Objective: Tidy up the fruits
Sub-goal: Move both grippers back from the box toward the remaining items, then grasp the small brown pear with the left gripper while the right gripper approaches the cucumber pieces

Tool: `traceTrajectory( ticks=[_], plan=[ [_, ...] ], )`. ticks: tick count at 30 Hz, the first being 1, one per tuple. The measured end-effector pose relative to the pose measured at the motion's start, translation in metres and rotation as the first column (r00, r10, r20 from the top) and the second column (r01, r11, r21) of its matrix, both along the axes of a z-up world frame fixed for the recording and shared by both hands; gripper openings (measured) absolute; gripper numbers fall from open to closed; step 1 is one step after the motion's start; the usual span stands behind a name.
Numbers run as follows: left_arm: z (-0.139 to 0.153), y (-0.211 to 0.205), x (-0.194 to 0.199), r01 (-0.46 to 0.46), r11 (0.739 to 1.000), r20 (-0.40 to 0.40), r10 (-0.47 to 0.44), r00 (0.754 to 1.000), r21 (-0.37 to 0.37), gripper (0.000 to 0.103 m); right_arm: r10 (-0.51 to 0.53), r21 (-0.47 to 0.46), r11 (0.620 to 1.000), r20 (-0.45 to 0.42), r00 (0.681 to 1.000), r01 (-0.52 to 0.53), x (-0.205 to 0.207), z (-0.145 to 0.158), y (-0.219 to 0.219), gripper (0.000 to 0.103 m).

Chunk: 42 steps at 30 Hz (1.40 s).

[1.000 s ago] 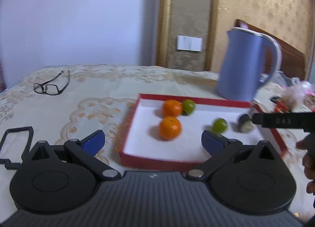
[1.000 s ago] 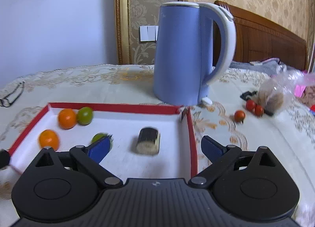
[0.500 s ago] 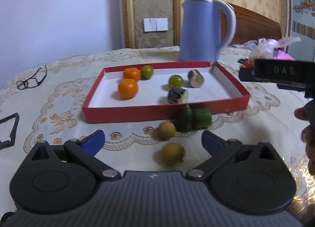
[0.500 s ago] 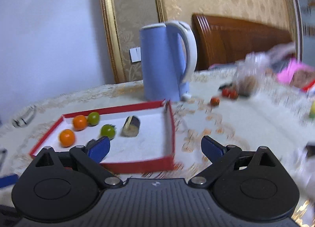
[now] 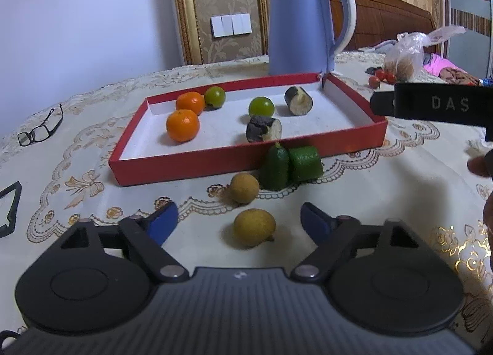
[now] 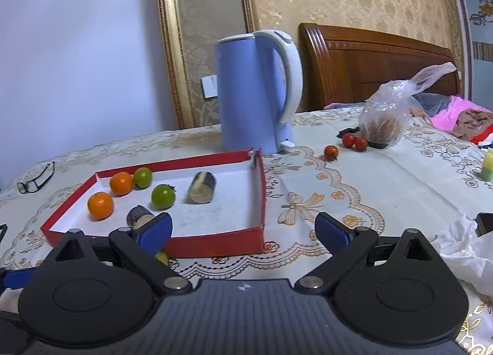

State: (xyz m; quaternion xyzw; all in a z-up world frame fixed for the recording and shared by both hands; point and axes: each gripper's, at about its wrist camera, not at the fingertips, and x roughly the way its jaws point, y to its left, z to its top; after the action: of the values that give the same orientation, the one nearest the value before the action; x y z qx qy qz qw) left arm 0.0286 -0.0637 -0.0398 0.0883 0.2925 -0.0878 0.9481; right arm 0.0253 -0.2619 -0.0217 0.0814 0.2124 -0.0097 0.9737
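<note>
- Left gripper straddling yellow fruit near table's front edge; jaws just been closing, pads not yet touching it — likely next pick.
- Right gripper spread wide, empty, hovering off tray's front right corner.
- Tray holding two oranges, two green fruits, two dark cut pieces.
- Brown fruit and two green pieces outside tray's front wall.

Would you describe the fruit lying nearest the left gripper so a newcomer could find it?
Start at the red tray; two tan fruits lie on the cloth before it. The yellowish fruit is the nearer one, with a stub, between the left gripper's fingers.
</note>
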Motion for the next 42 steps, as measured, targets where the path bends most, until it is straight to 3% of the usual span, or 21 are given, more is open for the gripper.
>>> traceTrajectory(
  ticks=[3,5,8,16,33,42],
  plan=[
    [-0.002,-0.003,0.0,0.009,1.0,-0.007,-0.009,1.0,0.008,0.071,0.013,-0.005,1.0,0.009,1.0,-0.013,0.0,0.001,0.001,0.1],
    [-0.003,-0.004,0.002,0.015,1.0,-0.019,-0.014,1.0,0.009,0.057,0.008,-0.015,1.0,0.016,1.0,-0.008,0.0,0.001,0.001,0.1],
    [-0.005,-0.003,0.005,0.015,1.0,-0.041,-0.015,0.999,-0.002,0.045,0.003,0.001,1.0,0.013,1.0,-0.003,0.001,0.001,-0.001,0.1],
    [-0.007,-0.003,0.005,0.033,0.999,-0.048,-0.034,0.998,-0.023,0.03,-0.022,0.03,0.999,-0.022,1.0,0.022,0.002,-0.006,-0.006,0.1],
    [0.012,0.031,0.007,-0.083,0.995,-0.01,0.082,0.997,-0.064,0.028,0.104,-0.078,0.991,-0.068,0.992,-0.109,0.007,-0.017,0.031,0.1],
    [0.015,0.048,0.003,-0.111,0.992,0.013,0.112,0.994,-0.062,0.028,0.115,-0.137,0.982,-0.109,0.987,-0.13,0.029,-0.021,0.055,0.1]
  ],
)
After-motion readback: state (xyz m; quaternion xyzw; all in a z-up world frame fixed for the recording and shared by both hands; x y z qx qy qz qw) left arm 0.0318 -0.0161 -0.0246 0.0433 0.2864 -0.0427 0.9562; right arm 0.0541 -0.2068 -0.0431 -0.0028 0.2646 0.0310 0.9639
